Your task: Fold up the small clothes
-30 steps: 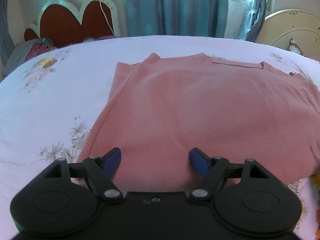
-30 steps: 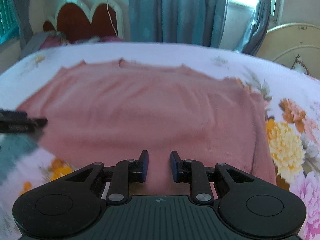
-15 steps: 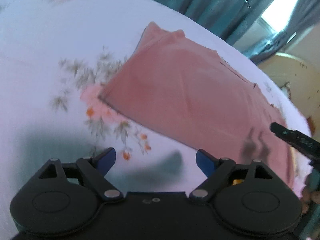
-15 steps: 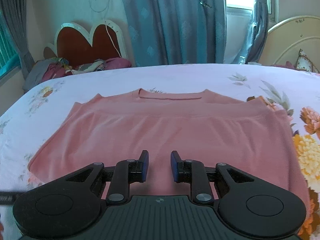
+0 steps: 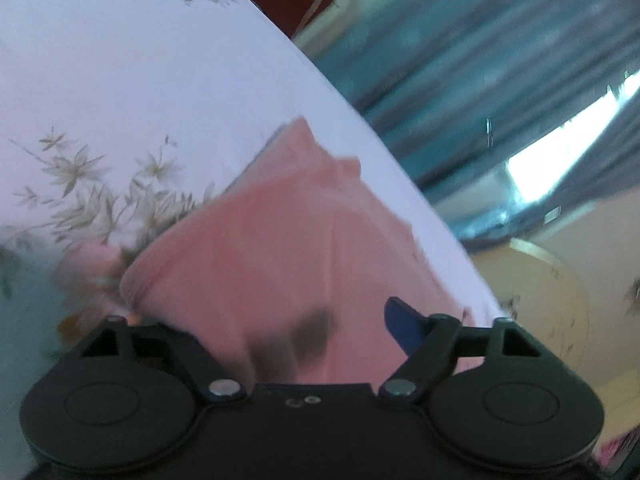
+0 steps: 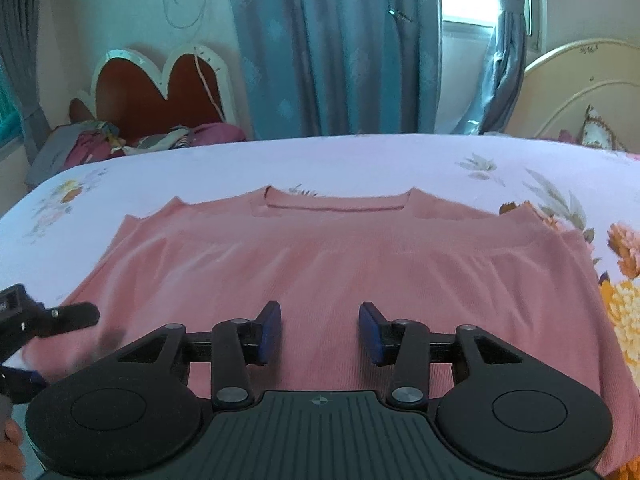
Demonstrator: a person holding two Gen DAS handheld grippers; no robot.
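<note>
A pink knitted top (image 6: 340, 264) lies flat on the floral bed sheet (image 6: 360, 160), neckline at the far side. My right gripper (image 6: 320, 328) hovers over the near hem, jaws opening, with only flat cloth below them. My left gripper (image 6: 48, 344) is at the top's near left corner. In the left wrist view, rolled sideways, that corner of the top (image 5: 260, 248) lies between the closing jaws of the left gripper (image 5: 264, 316). One blue pad (image 5: 404, 320) shows clear of the cloth; the other is hidden under the hem.
A heart-shaped red headboard (image 6: 160, 92) and a heap of clothes (image 6: 100, 144) sit beyond the bed's far left. Blue curtains (image 6: 340, 40) hang behind. A cream headboard (image 6: 580, 92) stands at the right. Part of a hand (image 6: 10, 452) shows at the lower left.
The left gripper rolled and moved in on the top's left corner, which now lies between its jaws. The right gripper's jaws have widened, and the whole top has come into its view.
</note>
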